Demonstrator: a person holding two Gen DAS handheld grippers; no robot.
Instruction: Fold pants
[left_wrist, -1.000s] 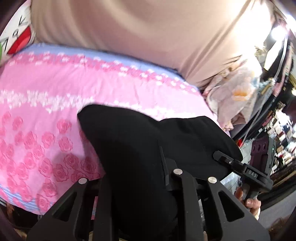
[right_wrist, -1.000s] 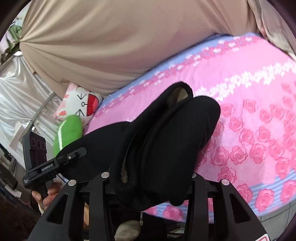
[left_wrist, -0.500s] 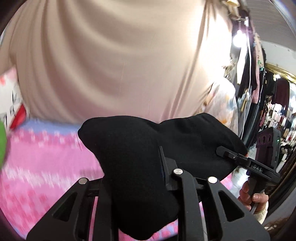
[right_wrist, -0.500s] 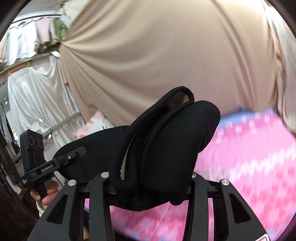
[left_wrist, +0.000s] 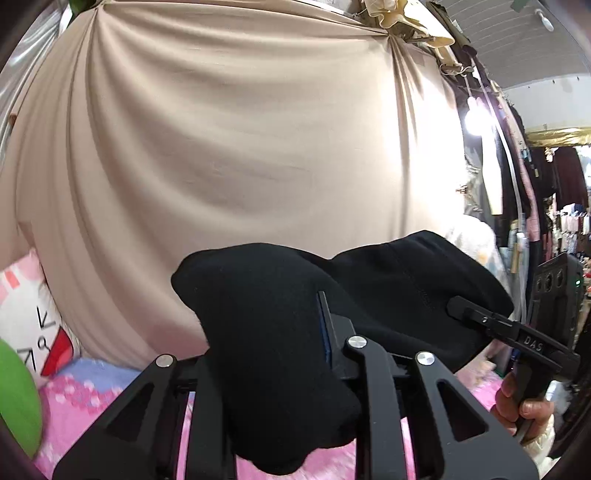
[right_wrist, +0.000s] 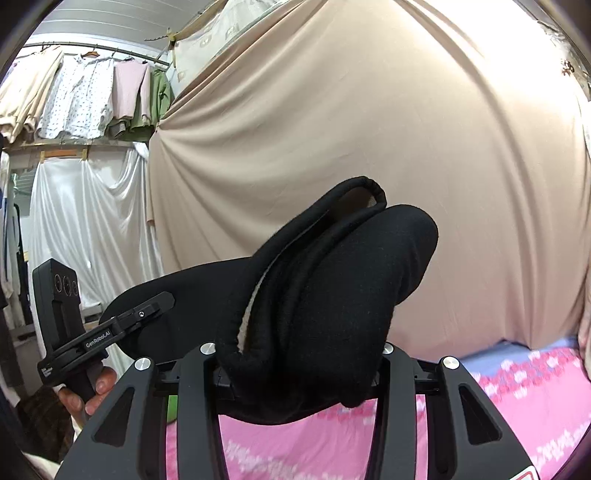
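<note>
Left wrist view: the left hand-held gripper (left_wrist: 295, 369) clenches the black pants (left_wrist: 273, 332), now lifted off the pink bed (left_wrist: 74, 406) against the beige curtain (left_wrist: 240, 147); the right hand-held gripper (left_wrist: 476, 317) grips them at 3 o'clock.

Right wrist view: the right one (right_wrist: 295, 369) grasps the bunched waistband, likewise raised; the left shows at 9 o'clock.

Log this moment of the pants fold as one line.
stage: lifting | left gripper: shut on black pants | right gripper: shut on black pants | below: pink bedsheet
</note>
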